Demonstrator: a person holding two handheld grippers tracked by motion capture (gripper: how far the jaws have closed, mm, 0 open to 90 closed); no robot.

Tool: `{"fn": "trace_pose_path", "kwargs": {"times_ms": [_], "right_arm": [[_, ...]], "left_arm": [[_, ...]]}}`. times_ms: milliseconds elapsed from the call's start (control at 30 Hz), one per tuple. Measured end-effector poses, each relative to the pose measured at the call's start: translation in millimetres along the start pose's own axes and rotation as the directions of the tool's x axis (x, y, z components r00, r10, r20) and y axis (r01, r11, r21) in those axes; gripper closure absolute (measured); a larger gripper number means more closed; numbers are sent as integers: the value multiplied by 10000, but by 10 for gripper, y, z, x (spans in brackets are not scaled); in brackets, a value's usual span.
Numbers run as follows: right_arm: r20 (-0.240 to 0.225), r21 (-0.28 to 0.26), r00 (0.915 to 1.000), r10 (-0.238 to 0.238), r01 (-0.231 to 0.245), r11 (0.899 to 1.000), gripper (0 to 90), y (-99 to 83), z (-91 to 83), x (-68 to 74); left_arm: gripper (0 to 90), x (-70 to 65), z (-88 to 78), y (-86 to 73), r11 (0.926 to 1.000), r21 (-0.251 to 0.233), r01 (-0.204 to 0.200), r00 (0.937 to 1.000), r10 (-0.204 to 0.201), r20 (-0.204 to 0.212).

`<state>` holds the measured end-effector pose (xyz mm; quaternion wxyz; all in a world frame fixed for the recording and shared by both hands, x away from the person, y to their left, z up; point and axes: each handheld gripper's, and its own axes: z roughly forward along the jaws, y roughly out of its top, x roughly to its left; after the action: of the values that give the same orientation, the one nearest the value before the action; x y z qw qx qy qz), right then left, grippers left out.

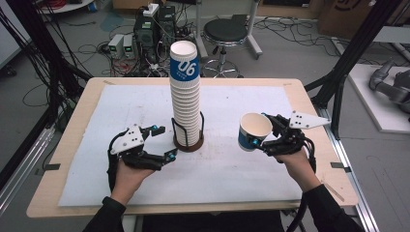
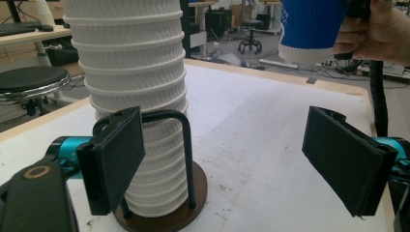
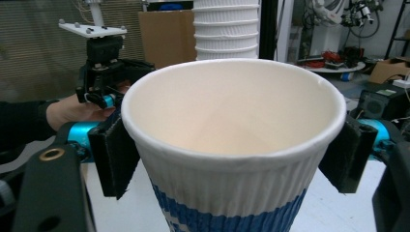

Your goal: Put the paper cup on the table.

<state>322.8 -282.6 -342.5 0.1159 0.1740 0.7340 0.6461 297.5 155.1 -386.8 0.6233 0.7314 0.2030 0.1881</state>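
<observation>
Cables, computer boxes and a round black stool (image 1: pixel 225 33) crowd the grey floor behind a wooden table (image 1: pixel 72 128) topped with a white mat (image 1: pixel 232 174). Toward the right of that mat, lifted clear of it, a single paper cup (image 1: pixel 253 131) with a white ribbed upper part and a blue band lower down is clamped between the jaws of the right gripper (image 1: pixel 270 137), its open mouth tipped up and toward the middle of the table. From the right gripper view the cup (image 3: pixel 232 145) sits squarely between the two black pads (image 3: pixel 116 154), each pressed against its ribbed wall just under the rim, and its pale inside is bare. Left of it, near the centre of the mat, a tall stack of cups (image 1: pixel 185 96) stands upright in a dark round holder (image 1: pixel 188 142) with wire uprights; the topmost cup bears a blue band marked "06". Just left of the holder the left gripper (image 1: pixel 162 142) hangs low over the mat with its jaws spread wide and nothing between them. In the left gripper view its pads (image 2: pixel 118 159) frame the stack's foot, the nearer pad just beside a wire upright (image 2: pixel 186 154), while the blue-banded cup (image 2: pixel 309 29) shows high at the far right. A grey robot arm (image 1: pixel 391 84) lies on a white platform beyond the table's right edge.
</observation>
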Motion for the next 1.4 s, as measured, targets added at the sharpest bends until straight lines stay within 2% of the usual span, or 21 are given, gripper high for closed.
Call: {"fn": "trace_pose_path", "kwargs": {"times_ms": [200,433,667,800,1000,1067,1400], "right_arm": [[234,14,9997,-67,67,10000,210,1,-5,-42],[737,13,9972,-84,83,10000,210,-7,-26,-146],[1322,-175,9912,-69,93,9998,210,-21,-39,-272],[1653,-210,9862,128,-94,9997,210,-37,-39,-356],[2281,-243,9734,234,-184,9995,210,-80,-25,-495],[2612,-174,9647,324,-288,9994,209,-98,-16,-541],[3446,-77,9375,493,-497,9987,208,-169,23,-711]], "left_arm": [[152,13,-1,-7,10000,42,64,10000,-64,-9],[152,20,-1,-10,9999,19,145,9999,-145,-22],[152,23,17,-11,9999,65,151,9999,-151,73],[152,22,16,-10,9999,45,151,9999,-151,75],[152,19,14,-12,9999,46,160,9998,-160,110],[152,20,10,-11,9999,60,120,9999,-121,113],[152,15,7,-14,9999,62,145,9998,-146,134]]}}
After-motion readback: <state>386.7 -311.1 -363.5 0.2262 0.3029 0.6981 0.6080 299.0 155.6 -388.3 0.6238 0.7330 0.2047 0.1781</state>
